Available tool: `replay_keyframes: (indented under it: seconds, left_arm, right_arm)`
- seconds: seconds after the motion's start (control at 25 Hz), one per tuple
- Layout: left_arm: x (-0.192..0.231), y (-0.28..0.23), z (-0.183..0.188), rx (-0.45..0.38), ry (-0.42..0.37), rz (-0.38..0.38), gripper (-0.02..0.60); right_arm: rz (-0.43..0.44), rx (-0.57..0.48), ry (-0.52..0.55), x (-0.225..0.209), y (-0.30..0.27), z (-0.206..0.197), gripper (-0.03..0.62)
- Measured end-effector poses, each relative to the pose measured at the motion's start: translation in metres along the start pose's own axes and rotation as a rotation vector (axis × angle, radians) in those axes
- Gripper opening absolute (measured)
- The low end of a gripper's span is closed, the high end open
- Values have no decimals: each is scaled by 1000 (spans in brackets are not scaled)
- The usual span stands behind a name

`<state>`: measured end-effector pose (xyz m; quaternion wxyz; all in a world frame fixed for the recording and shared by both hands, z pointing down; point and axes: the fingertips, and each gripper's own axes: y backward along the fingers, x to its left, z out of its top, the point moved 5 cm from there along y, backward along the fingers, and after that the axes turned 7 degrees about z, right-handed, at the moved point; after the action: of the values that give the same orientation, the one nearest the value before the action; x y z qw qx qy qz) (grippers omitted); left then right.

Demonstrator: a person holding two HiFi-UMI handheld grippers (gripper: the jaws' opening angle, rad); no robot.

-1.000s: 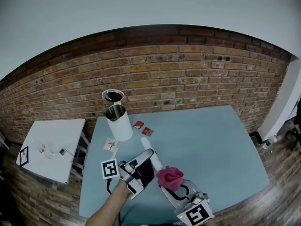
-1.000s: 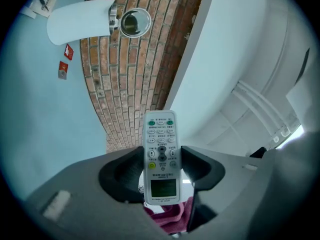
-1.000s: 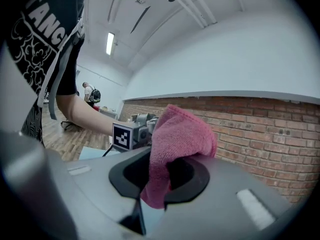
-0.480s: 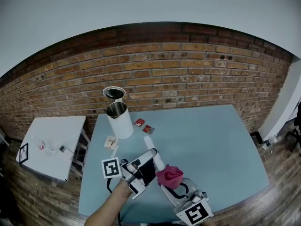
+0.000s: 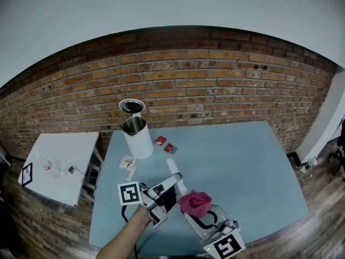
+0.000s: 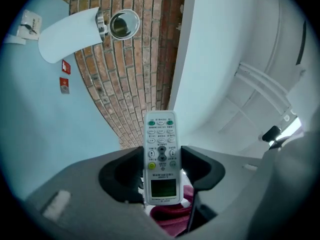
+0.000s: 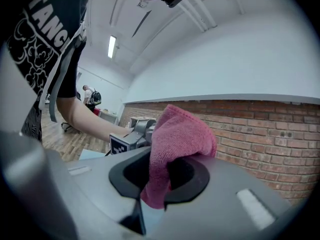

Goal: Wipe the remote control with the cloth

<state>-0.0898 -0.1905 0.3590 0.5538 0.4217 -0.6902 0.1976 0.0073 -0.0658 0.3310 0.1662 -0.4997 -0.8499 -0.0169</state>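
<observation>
We see the left gripper (image 5: 163, 192) clamped on the white remote control (image 6: 161, 156). Its two jaws press the sides of the lower half, and the buttons face the camera. The right gripper (image 7: 162, 176) is closed on the pink cloth (image 7: 182, 134), which bunches above its jaws. The cloth is just beside the remote, over the blue table (image 5: 242, 166); we cannot tell if they touch. A white kettle (image 5: 136, 139) stands well apart.
</observation>
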Motion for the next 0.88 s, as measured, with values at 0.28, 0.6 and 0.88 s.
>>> replay_keyframes:
  seconds: [0.28, 0.6, 0.88]
  left_arm:
    - [4, -4, -4, 40, -99, 70, 238]
    - [7, -6, -2, 78, -295, 133, 238]
    - [9, -2, 5, 91, -425, 181, 238]
  right_arm:
    - [-32, -27, -40, -15, -2, 6, 64]
    - [-73, -13, -120, -31, -12, 5, 64]
    - [-95, -23, -160, -51, -24, 7, 66]
